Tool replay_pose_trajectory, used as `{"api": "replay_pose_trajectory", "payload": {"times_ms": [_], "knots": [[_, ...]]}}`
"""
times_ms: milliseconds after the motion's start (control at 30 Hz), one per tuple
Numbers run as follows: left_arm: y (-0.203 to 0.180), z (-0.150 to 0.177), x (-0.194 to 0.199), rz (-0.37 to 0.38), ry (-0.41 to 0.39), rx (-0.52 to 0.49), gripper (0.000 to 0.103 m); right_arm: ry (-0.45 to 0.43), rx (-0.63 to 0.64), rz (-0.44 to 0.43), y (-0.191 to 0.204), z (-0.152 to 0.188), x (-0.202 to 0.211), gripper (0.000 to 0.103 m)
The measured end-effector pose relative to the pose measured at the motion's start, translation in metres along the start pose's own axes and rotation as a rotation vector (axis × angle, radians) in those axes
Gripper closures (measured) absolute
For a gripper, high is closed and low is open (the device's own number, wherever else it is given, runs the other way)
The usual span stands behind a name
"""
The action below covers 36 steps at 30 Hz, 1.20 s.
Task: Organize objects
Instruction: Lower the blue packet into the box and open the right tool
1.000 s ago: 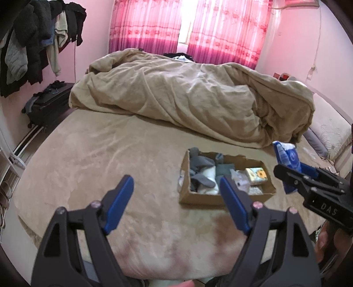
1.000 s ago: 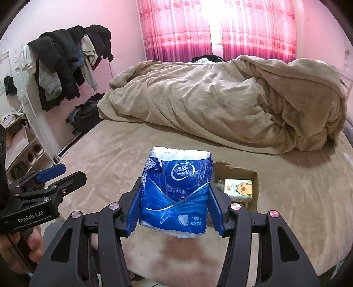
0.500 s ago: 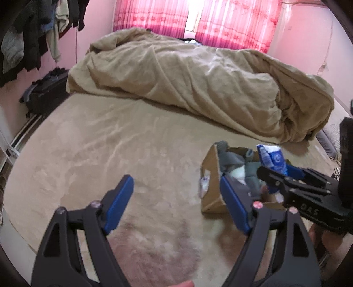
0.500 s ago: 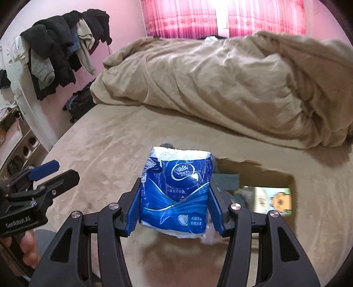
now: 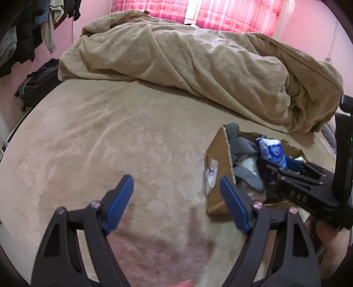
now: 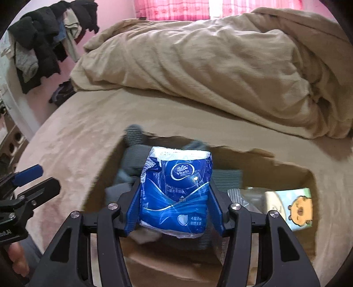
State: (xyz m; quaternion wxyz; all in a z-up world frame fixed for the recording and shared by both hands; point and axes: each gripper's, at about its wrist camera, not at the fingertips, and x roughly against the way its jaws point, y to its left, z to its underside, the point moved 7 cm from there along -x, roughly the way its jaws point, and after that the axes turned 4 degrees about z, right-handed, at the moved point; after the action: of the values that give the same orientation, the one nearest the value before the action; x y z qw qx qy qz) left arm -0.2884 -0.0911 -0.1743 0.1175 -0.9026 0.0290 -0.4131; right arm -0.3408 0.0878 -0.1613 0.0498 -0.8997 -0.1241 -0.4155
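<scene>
My right gripper (image 6: 174, 196) is shut on a blue Vinda tissue pack (image 6: 176, 194) and holds it over the open cardboard box (image 6: 308, 174). The box holds grey socks (image 6: 134, 159) on its left and a small tissue pack with a cartoon animal (image 6: 293, 209) on its right. In the left wrist view the box (image 5: 217, 159) lies at the right on the bed, with the blue pack (image 5: 272, 151) and right gripper (image 5: 275, 165) above it. My left gripper (image 5: 176, 198) is open and empty, left of the box above the bed sheet.
A bunched beige duvet (image 5: 198, 66) covers the far side of the bed. Dark clothes (image 6: 44, 44) hang on the left wall, with a black suitcase (image 5: 37, 84) below them. Pink curtains (image 5: 220, 13) hang at the back.
My right gripper has moved forward with the blue pack until it is over the box. My left gripper has shifted left, so the box now sits further right in its view.
</scene>
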Motion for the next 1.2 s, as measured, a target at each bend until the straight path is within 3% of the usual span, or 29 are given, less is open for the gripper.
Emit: {"api": "replay_pose_trajectory", "payload": {"times_ms": [133, 300, 633, 1067, 1200], "knots": [[-0.008, 0.004, -0.005, -0.004, 0.019, -0.006, 0.021, 0.007, -0.028, 0.018, -0.016, 0.002, 0.000, 0.044], [-0.015, 0.006, 0.008, -0.009, 0.008, -0.018, 0.021, -0.001, 0.012, 0.001, -0.007, 0.005, 0.007, 0.026], [-0.044, 0.010, 0.064, -0.003, -0.045, -0.049, 0.021, -0.052, -0.025, 0.009, -0.018, 0.008, 0.069, 0.025], [-0.083, 0.032, 0.145, -0.008, -0.102, -0.105, 0.021, -0.112, -0.070, 0.011, -0.031, 0.037, 0.170, 0.024], [-0.091, 0.048, 0.166, -0.012, -0.105, -0.106, 0.021, -0.129, -0.076, 0.017, -0.035, 0.048, 0.196, 0.017]]}}
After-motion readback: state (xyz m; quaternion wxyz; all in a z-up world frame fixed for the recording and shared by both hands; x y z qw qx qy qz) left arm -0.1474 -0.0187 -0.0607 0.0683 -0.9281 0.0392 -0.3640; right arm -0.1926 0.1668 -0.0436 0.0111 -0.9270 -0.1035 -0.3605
